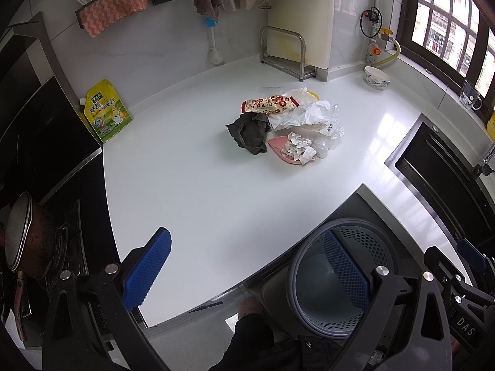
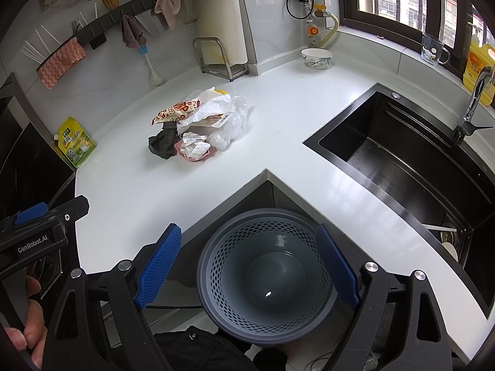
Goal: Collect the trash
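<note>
A pile of trash lies on the white counter [image 1: 191, 185]: a snack wrapper [image 1: 269, 105], a dark crumpled cloth [image 1: 249, 133], white crumpled paper [image 1: 306, 114], a pink dish [image 1: 278, 151] with paper scraps, and clear plastic [image 1: 331, 136]. The pile also shows in the right wrist view [image 2: 198, 123]. A grey perforated bin [image 2: 266, 278] stands on the floor below the counter's corner, also in the left wrist view [image 1: 334, 281]. My left gripper [image 1: 250, 269] is open and empty, well short of the pile. My right gripper [image 2: 250, 269] is open and empty above the bin.
A black sink [image 2: 402, 160] is at the right with a tap [image 2: 473, 102]. A yellow-green pouch [image 1: 106, 111] leans at the left by the stove [image 1: 46, 160]. A bowl [image 1: 376, 77] and a metal rack [image 1: 287, 55] stand at the back. A pan [image 1: 27, 235] sits at the left.
</note>
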Available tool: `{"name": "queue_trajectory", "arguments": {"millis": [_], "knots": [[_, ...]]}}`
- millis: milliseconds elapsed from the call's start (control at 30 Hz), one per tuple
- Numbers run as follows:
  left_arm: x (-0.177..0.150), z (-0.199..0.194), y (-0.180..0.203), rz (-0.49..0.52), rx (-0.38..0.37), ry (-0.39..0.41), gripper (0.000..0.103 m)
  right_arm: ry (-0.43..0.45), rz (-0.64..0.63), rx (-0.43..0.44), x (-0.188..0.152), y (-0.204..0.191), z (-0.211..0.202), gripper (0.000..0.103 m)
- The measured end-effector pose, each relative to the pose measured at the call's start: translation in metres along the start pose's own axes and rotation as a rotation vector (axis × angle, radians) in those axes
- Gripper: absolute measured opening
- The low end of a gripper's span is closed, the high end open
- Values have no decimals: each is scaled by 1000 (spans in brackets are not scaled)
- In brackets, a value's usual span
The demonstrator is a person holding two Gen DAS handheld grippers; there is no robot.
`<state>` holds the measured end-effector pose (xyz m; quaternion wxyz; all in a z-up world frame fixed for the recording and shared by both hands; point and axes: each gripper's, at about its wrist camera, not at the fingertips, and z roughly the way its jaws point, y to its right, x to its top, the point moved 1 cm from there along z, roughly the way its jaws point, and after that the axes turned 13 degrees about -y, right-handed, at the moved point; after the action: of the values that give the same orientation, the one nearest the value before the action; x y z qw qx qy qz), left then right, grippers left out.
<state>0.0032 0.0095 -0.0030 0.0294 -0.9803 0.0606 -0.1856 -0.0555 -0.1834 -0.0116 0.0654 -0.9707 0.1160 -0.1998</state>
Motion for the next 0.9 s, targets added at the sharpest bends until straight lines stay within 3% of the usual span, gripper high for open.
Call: {"name": "queue_trajectory", "arguments": {"millis": [433, 733, 900], "knots": [[7, 14, -4, 33, 12, -13, 97, -5, 29, -3, 10, 3, 12, 84], [44, 39, -19, 80, 35, -21, 97, 9, 84, 3, 37, 4, 33, 84], [70, 51, -31, 86, -7, -6, 97, 11, 90, -1, 62, -4, 48, 84]]}}
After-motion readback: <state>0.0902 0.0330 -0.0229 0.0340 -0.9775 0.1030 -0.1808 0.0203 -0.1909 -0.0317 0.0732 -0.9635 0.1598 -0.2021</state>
